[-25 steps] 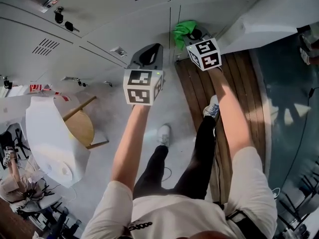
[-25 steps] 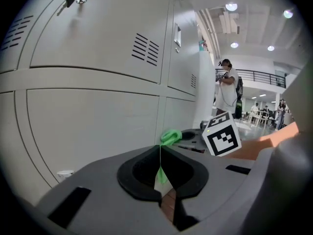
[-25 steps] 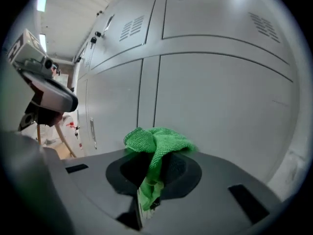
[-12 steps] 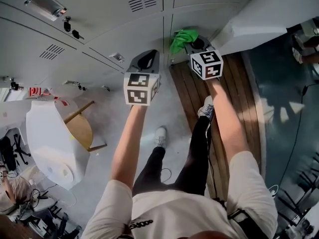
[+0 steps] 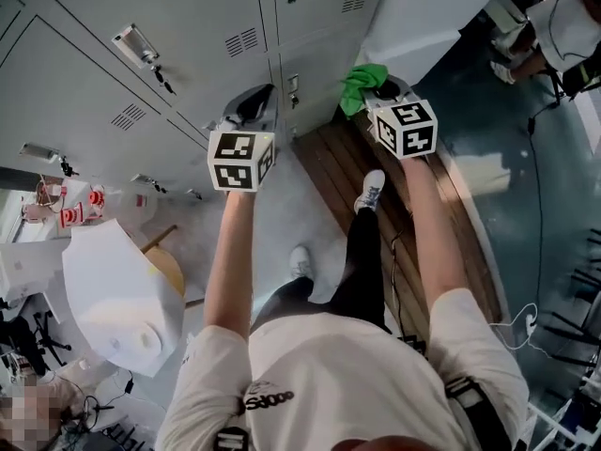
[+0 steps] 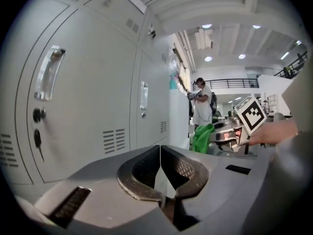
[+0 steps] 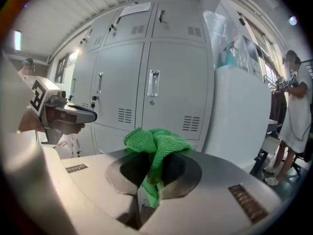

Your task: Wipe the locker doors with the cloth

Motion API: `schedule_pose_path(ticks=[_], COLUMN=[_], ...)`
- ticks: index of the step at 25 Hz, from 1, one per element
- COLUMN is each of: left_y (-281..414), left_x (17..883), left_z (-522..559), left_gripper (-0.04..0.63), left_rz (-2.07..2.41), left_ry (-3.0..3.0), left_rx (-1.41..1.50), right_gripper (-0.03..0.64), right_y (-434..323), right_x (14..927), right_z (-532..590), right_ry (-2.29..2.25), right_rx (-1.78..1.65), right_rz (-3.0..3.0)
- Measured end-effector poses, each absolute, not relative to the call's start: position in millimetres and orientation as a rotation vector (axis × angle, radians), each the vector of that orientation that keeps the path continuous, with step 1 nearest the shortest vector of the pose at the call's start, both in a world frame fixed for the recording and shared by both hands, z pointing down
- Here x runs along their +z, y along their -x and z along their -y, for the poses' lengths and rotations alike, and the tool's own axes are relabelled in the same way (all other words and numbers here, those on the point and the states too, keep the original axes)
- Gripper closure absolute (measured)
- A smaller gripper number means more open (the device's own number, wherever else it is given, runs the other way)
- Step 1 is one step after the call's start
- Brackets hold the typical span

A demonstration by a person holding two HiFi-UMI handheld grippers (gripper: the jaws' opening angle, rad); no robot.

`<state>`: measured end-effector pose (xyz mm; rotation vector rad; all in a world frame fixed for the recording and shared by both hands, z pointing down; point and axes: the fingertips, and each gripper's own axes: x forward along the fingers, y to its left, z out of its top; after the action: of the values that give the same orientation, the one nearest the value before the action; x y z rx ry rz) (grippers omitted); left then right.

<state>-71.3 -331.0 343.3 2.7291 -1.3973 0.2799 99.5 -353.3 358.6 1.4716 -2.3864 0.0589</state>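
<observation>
Head view: looks down along both arms toward grey locker doors. Shows the right gripper clenched on a green cloth, bunched at the jaw tips near a door's bottom edge, above plank flooring. Shows the left gripper close to the doors.

Left gripper view: jaws pressed together, nothing between. Catches the cloth off to the right, drooping downward.

Right gripper view: jaws pinched on the cloth's lower end; long axis running up out of the jaws, crumpled top pointing toward the doors behind.
</observation>
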Motion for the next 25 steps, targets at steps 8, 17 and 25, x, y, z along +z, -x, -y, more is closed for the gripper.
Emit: schedule_pose_path(ticks=[8,17,25], left_y=[63,70,78], left_x=[242,183,166], left_z=[250,185,168], left_gripper=[0.575,0.575,0.575], left_rz=[1.253,1.189,1.214], left_ry=[-2.994,-3.132,-3.163], left_rx=[0.270,0.189,0.162], right_gripper=[0.578,0.578,0.578], right_y=[-108,-90,-75], right_x=[243,179,169], right_z=[260,189,172], right_ry=[-1.603,-1.643,-1.617], right_rx=[-0.108,-0.260,-0.315], right_rz=[2.380,2.398,2.411])
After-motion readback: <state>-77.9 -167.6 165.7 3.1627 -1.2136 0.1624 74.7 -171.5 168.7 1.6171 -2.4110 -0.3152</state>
